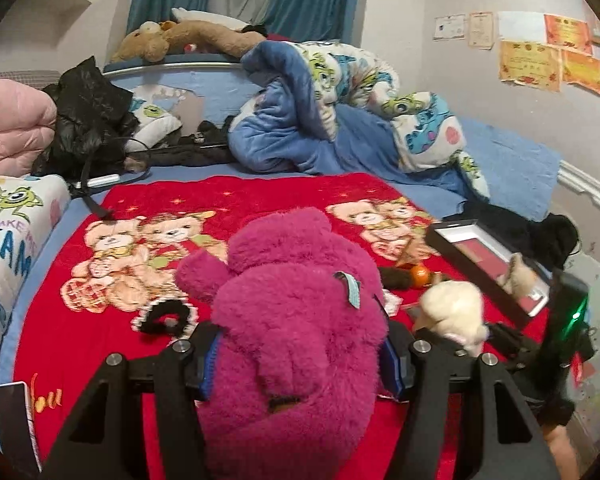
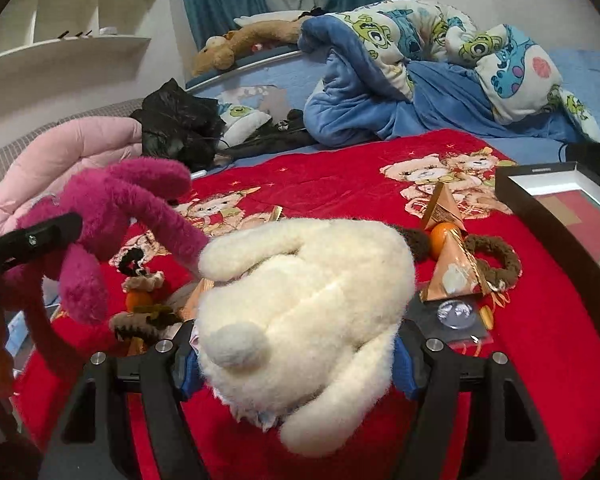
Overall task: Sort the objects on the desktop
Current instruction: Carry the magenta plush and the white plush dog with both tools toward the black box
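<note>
So both tools are loaded at once here. The left tool (image 1: 298, 364) is clamped around the middle of a magenta plush bear (image 1: 296, 320), and the right tool (image 2: 296, 364) is closed on a cream plush rabbit (image 2: 300, 312), tail end toward the camera. Both toys look lifted just above the red bear-print blanket (image 1: 260, 192) on the bed, side by side. My guess is they're being carried as a pair because they belong to the same soft-toy group, and gripping the body makes sense since limbs would just flop.

The rest of the clutter sits on the blanket behind them: two orange fruits (image 2: 444, 236), gold pyramid packets (image 2: 444, 204), a brown fuzzy ring (image 2: 496, 260), a black frilly scrunchie (image 1: 166, 314) and a clear round thing on a dark pad (image 2: 458, 314). An open black box (image 1: 488, 256) with a red lining sits to the right, already with something cream-coloured in it, so that could be where the toys go.

Hard to see: the plushes block most of the fingertips and whatever is directly under them, neither face shows, and the box is cut off at the edge of the right wrist view
</note>
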The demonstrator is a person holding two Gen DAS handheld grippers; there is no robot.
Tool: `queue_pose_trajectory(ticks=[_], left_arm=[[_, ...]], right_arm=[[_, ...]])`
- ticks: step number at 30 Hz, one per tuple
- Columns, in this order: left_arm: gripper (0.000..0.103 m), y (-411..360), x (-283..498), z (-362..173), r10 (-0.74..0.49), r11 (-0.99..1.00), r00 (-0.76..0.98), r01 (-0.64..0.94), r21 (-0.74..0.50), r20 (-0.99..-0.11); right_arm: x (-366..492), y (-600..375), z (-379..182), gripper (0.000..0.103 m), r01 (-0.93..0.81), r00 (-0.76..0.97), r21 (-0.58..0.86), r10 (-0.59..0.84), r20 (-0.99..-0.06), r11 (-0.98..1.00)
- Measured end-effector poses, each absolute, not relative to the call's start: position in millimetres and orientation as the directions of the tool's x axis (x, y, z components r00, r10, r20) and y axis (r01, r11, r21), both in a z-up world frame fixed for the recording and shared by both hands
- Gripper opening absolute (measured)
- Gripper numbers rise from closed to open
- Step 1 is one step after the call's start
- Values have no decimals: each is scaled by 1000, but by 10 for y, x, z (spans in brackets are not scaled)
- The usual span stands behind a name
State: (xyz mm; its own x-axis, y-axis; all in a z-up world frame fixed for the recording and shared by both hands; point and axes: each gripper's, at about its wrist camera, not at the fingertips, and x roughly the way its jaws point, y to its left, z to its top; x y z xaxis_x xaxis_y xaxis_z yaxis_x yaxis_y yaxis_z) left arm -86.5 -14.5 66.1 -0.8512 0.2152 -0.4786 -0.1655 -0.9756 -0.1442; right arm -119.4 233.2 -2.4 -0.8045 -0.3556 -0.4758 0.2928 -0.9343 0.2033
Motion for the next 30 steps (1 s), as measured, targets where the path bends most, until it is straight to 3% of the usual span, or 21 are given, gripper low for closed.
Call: queue_pose_trajectory(ticks=[9,21,30], left_arm=[[63,333,-775,772,294,-956,-822,-246,-162,-488],[63,1387,-701,817,478,-878,-750,-422,-226,-457],[64,2237,-482,899,534,-831,-708,-539,-136,-463]], right_arm=[[-993,2595,58,70,268,-819,188,-326,-473,-945],[-462,3628,220,70,101,-871,151,-161,-465,-983],[-94,4397,308,70,-47,-887,167,-35,-460,-985]])
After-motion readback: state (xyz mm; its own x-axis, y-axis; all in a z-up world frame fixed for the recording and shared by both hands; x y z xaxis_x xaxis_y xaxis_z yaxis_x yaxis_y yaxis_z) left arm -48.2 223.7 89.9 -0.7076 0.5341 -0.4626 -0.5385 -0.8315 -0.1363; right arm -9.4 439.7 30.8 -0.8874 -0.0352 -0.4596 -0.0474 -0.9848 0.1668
